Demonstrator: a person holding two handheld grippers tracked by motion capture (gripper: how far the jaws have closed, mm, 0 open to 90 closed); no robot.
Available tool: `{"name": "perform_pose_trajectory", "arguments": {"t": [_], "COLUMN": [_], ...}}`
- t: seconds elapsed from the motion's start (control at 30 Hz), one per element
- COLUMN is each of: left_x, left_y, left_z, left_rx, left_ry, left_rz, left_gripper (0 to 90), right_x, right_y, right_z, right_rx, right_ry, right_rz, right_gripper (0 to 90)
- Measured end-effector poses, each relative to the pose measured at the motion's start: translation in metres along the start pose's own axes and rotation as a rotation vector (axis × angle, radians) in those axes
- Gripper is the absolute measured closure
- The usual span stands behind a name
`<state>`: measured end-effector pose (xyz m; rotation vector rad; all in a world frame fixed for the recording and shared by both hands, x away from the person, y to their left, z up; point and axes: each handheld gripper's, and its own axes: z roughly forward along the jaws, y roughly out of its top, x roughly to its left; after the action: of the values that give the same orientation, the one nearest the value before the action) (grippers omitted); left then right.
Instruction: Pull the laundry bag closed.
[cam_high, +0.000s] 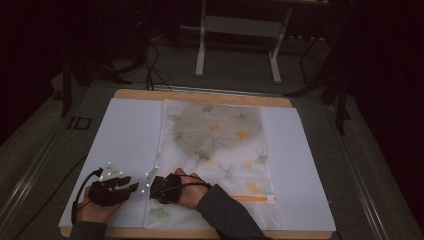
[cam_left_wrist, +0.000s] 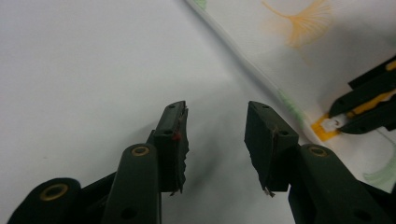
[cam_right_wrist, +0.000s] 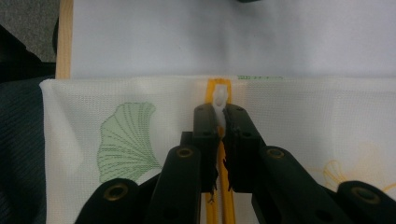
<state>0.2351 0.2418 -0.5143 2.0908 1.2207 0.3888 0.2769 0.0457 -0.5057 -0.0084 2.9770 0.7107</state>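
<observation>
Right tool (cam_right_wrist: 222, 122), near table edge: jaws clamped on the white zipper pull (cam_right_wrist: 220, 101) of a mesh bag (cam_high: 220, 150) printed with ginkgo leaves; pull sits at the bag's left end, on the orange zipper track (cam_right_wrist: 218, 85) along the near edge. Grip looks set for drawing the slider along the track. Left tool (cam_left_wrist: 217, 135) just beside it, jaws apart and holding nothing, hovering over the white sheet (cam_high: 125, 135) just off the bag's left edge; probably placed to pin that corner so the cloth does not drag with the pull. Bag lies flat, lengthwise away from the person, on the sheet covering the wooden table (cam_high: 200, 95). A round greyish shape (cam_high: 217, 127) shows through the mesh at the far half; contents cannot be told. Beyond the table, a white frame (cam_high: 240, 35) on dark floor.
</observation>
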Motion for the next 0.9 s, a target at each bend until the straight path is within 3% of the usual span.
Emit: {"name": "perform_pose_trajectory", "arguments": {"t": [0.47, 0.5, 0.9], "left_x": [-0.009, -0.013, -0.022], "left_y": [-0.003, -0.004, -0.004], "left_z": [-0.003, -0.002, 0.002], "left_rx": [-0.005, 0.001, 0.031], "left_ry": [-0.082, -0.106, -0.186], "left_rz": [-0.013, -0.016, -0.017], "left_gripper": [58.4, 57.9, 56.6], "right_x": [0.001, 0.002, 0.001], "right_y": [-0.003, -0.003, -0.003], "right_z": [-0.001, -0.001, -0.005], "right_rx": [-0.012, -0.008, -0.022], "right_ry": [-0.007, -0.007, -0.019], "right_rz": [0.010, 0.007, 0.003], "right_gripper": [84.4, 84.4, 84.4]}}
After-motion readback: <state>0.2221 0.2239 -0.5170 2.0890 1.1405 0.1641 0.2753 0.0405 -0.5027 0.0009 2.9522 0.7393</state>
